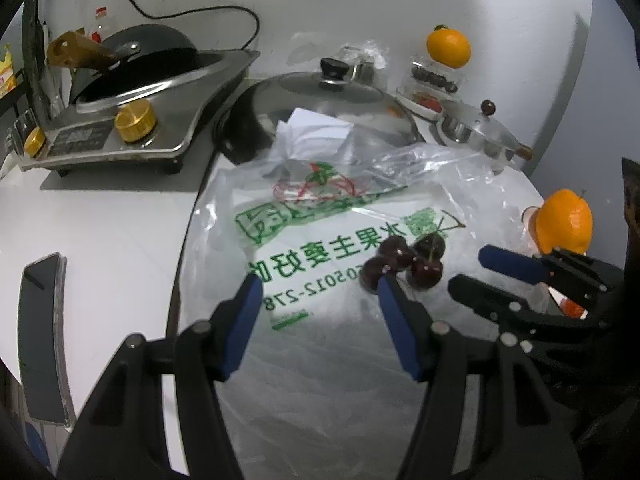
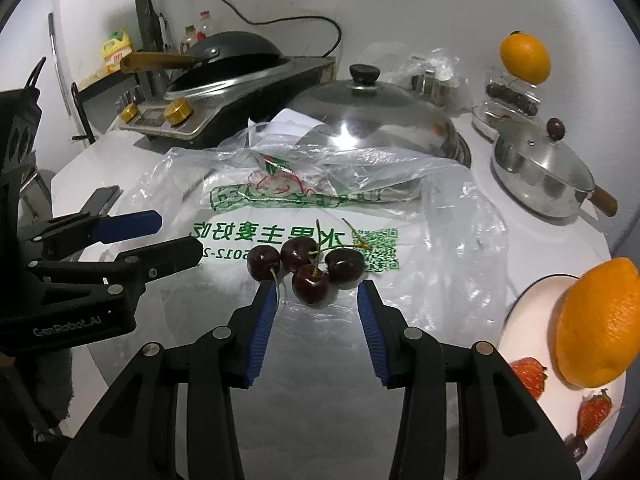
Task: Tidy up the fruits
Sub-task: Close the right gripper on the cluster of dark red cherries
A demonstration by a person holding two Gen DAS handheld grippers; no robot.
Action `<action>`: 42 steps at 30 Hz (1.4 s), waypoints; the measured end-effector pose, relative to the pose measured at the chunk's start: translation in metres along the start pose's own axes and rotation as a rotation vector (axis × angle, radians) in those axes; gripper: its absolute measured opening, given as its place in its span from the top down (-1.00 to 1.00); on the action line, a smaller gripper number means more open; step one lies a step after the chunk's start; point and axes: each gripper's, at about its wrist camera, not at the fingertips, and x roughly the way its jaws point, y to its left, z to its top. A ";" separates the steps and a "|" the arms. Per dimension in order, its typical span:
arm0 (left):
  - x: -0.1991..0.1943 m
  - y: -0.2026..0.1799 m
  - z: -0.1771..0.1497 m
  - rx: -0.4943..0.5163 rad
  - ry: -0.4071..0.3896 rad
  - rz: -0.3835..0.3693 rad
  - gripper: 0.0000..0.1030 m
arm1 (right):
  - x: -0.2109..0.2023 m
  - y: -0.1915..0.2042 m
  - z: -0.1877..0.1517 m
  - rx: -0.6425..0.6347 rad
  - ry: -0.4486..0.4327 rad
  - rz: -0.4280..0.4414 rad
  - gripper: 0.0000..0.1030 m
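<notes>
While both grippers, left (image 1: 316, 286), right (image 2: 318, 294), gape empty near cherries (image 2: 306, 266), strawberries (image 2: 528, 372) show only rightward.

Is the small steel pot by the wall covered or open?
Covered. The small steel pot carries a glass lid that sits flat on its rim, with a dark round knob on top. What is inside cannot be told.

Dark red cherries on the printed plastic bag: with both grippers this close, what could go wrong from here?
1. The four dark red cherries touch in a cluster with crossing stems; the open right gripper might close on one and drag or roll its neighbours.
2. They lie on a thin, crinkled clear plastic bag; a finger could snag it and shift everything.
3. The open left gripper sits close beside the same cluster, so the two could collide.
</notes>
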 end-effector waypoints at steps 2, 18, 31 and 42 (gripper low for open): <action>0.003 0.002 0.000 -0.003 0.006 0.000 -0.20 | 0.006 0.001 0.001 -0.001 0.009 0.002 0.13; 0.023 0.007 -0.001 -0.010 0.034 -0.008 -0.20 | 0.034 0.002 0.004 -0.003 0.047 0.014 0.17; 0.026 0.001 0.002 -0.001 0.037 -0.004 -0.20 | 0.034 -0.007 0.003 0.014 0.047 0.029 0.29; 0.027 -0.003 0.005 0.012 0.041 -0.001 -0.20 | 0.037 -0.006 0.001 0.035 0.042 0.055 0.30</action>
